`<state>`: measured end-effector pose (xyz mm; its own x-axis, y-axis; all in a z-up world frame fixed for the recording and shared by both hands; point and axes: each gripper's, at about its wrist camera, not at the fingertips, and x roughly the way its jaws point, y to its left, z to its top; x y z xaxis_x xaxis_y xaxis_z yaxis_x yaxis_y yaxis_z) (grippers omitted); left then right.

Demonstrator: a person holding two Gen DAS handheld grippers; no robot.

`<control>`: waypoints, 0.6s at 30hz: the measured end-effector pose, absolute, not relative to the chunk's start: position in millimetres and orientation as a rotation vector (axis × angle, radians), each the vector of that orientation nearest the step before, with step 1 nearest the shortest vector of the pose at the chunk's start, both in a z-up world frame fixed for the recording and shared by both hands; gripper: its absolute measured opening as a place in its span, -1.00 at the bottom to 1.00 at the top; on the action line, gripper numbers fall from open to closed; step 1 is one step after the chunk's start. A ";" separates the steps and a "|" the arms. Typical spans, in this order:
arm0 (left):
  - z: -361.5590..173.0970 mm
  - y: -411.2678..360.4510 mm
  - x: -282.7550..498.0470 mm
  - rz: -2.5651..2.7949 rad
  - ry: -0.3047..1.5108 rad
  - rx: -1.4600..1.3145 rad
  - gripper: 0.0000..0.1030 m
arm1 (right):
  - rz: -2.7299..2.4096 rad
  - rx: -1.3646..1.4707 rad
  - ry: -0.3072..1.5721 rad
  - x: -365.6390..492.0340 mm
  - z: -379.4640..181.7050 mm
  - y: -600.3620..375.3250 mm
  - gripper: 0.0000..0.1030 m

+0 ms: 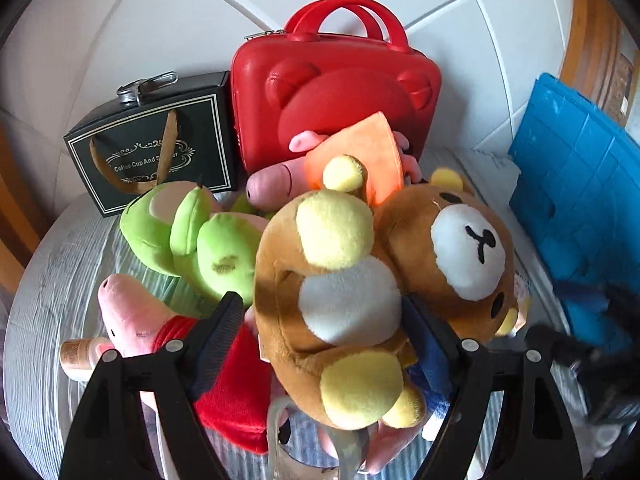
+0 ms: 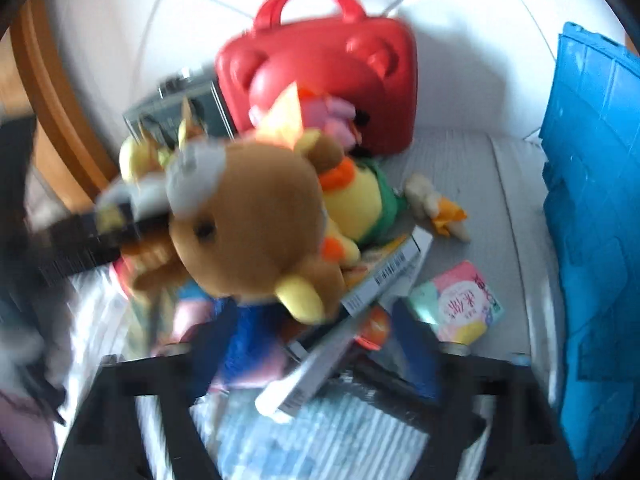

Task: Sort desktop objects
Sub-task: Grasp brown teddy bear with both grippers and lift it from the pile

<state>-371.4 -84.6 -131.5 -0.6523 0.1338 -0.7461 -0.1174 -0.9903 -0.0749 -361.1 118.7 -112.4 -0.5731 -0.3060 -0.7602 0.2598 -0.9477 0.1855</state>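
A brown plush bear point(image 1: 352, 280) with yellow paws and a white belly sits between the fingers of my left gripper point(image 1: 324, 312). The jaws stand wide, one on each side of its body; whether they press it I cannot tell. The bear also shows in the blurred right wrist view point(image 2: 248, 232), with the left gripper's dark arm point(image 2: 80, 240) at its left. My right gripper point(image 2: 316, 328) is open and empty, low over a grey box point(image 2: 360, 300) and blue cloth. A green plush point(image 1: 200, 240), a pink pig plush point(image 1: 132, 316) and a yellow-green plush point(image 2: 360, 200) lie around.
A red hard case point(image 1: 336, 92) with handles stands at the back by the white wall. A black gift box point(image 1: 156, 148) stands left of it. A blue crate point(image 1: 580, 200) is at the right. A pink tissue pack point(image 2: 460, 304) and a small plush charm point(image 2: 436, 208) lie on the grey cloth.
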 end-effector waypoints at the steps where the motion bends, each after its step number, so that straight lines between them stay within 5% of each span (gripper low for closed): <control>1: -130.9 -85.9 -370.7 2.734 -0.033 -1.242 0.58 | -2.523 1.225 -0.100 -364.2 -109.2 115.5 0.63; 7: -140.5 -82.4 -365.0 2.720 0.032 -1.277 0.58 | -2.435 1.249 -0.149 -391.2 -119.3 90.0 0.98; 11: -143.3 -84.1 -370.2 2.721 -0.016 -1.270 0.59 | -2.429 1.268 -0.149 -414.3 -137.4 84.6 0.99; 13: -143.5 -79.5 -374.9 2.711 0.012 -1.266 0.59 | -2.399 1.287 -0.161 -422.5 -146.0 83.9 0.99; 18: -143.9 -75.1 -378.3 2.700 0.053 -1.251 0.47 | -2.415 1.256 -0.091 -417.8 -146.0 74.1 0.63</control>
<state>-378.3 -75.1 -143.9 -0.6352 0.1342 -0.7606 -0.1640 -0.9858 -0.0369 -417.8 74.1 -146.0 -0.5067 -0.3894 -0.7692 0.3304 -0.9118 0.2439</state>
